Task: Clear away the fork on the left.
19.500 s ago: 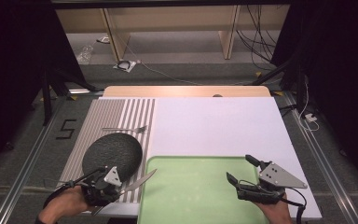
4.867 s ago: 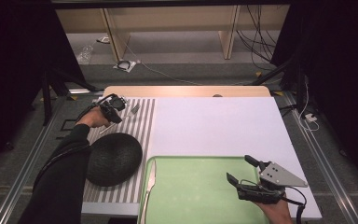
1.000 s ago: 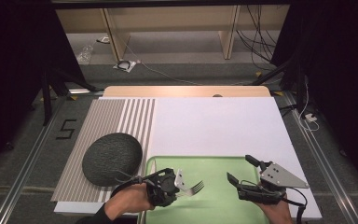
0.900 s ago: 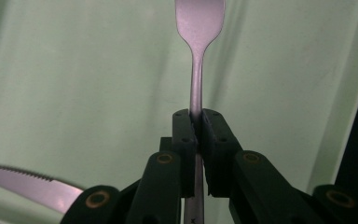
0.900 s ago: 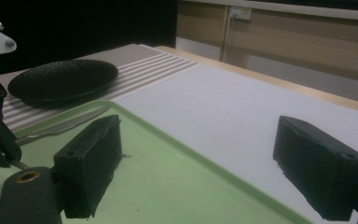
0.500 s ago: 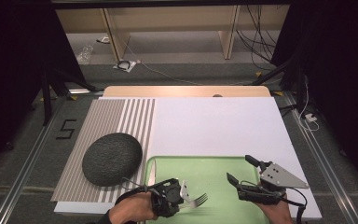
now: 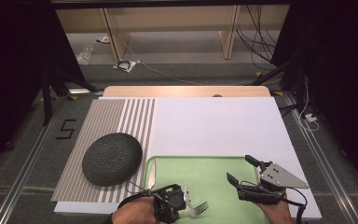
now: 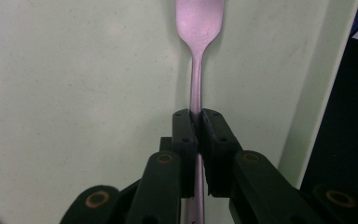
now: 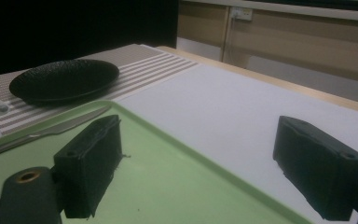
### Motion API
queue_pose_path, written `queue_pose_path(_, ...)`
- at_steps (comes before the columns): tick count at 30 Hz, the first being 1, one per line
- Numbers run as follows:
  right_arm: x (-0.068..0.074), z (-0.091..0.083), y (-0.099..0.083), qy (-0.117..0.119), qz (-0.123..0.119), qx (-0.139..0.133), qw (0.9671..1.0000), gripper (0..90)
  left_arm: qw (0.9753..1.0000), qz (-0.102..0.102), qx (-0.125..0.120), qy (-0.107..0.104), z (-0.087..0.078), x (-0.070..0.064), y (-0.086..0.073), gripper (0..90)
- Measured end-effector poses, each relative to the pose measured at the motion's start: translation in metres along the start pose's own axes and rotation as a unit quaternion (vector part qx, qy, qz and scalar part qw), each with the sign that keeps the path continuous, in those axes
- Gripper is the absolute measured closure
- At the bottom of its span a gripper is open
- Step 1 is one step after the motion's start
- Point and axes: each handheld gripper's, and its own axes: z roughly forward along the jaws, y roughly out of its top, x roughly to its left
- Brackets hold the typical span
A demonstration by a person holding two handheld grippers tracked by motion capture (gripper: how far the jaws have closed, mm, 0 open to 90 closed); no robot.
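Green tray (image 7: pixel 214 163) with knife (image 7: pixel 152 171); left claw (image 7: pixel 185 203) clamping fork (image 7: pixel 199 209), right claw (image 7: pixel 243 171) agape.

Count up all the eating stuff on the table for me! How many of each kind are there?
Forks: 1, the fork pinched in the left gripper over the green tray
Knives: 1, the knife lying along the tray's left edge
Plates: 1, the black plate on the striped mat
Trays: 1
Total: 4

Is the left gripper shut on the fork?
Yes, shut: the left gripper pinches the fork by its handle, over the green tray.
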Motion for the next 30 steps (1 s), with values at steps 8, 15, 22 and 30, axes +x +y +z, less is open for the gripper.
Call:
queue_pose_path(8,0.000,0.000,0.000,0.000,0.000,-0.001,1.0000,16.2,1.0000,0.002,0.000,-0.008,0.001,0.001,-0.001,81.5)
queue_pose_path(15,0.000,0.000,0.000,0.001,-0.001,-0.002,1.0000,16.2,0.9987,0.015,-0.049,-0.006,-0.008,-0.002,0.001,75.4)
queue_pose_path(22,0.000,0.000,0.000,0.001,0.000,-0.001,1.0000,16.2,0.9972,0.045,-0.060,0.001,0.000,-0.010,0.003,89.7)
queue_pose_path(30,0.000,0.000,0.000,0.001,0.000,0.003,1.0000,16.2,0.9969,0.041,-0.067,0.008,0.007,-0.004,0.001,89.6)
